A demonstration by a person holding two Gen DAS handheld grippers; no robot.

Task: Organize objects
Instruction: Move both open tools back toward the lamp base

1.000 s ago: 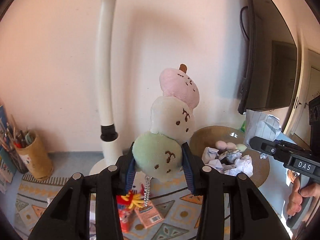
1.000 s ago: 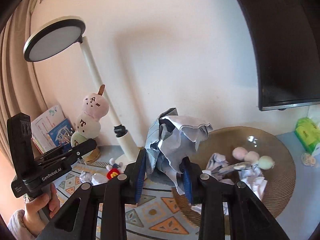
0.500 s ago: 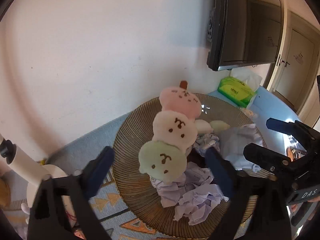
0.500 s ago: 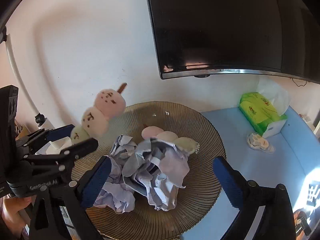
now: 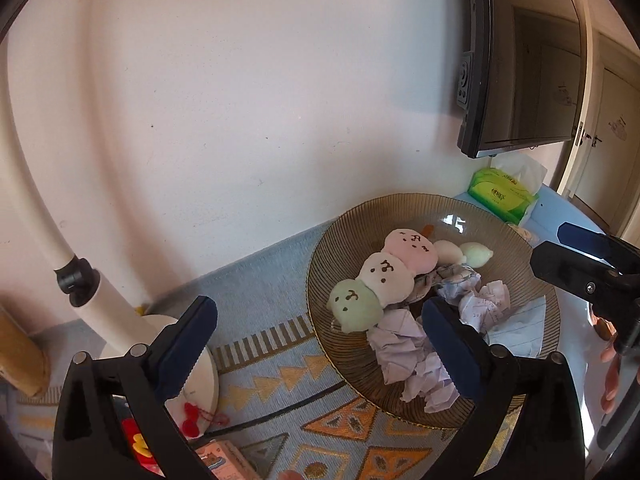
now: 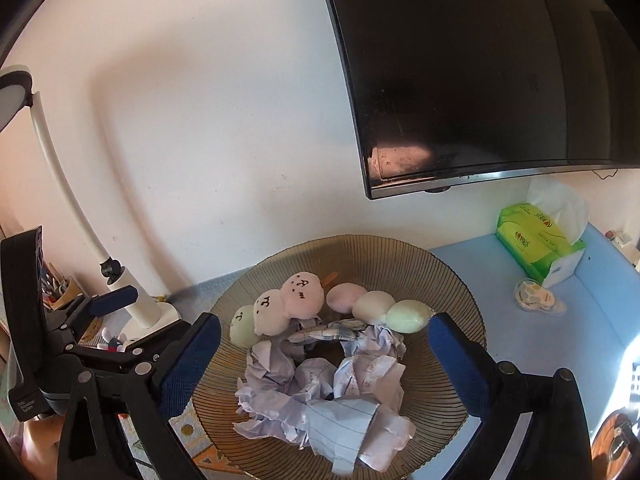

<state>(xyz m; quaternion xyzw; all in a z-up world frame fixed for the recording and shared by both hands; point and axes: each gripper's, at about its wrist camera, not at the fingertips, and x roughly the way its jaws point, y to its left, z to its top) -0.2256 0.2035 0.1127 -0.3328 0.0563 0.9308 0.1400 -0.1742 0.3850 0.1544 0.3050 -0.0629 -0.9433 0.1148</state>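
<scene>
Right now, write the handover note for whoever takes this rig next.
Left gripper: open, empty, hovering at the near-left rim of the ribbed plate.
Right gripper: open, empty, above the plate.
On the plate: three-ball dango plush, a second, plain dango skewer, and crumpled paper balls.
Done: plush and paper are on the plate.
Left: small toys beside the lamp base on the patterned mat.

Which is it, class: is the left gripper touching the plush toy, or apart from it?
Apart. In the left wrist view the left gripper stands wide open, with mat and bowl rim showing between its fingers and the plush toy.
</scene>
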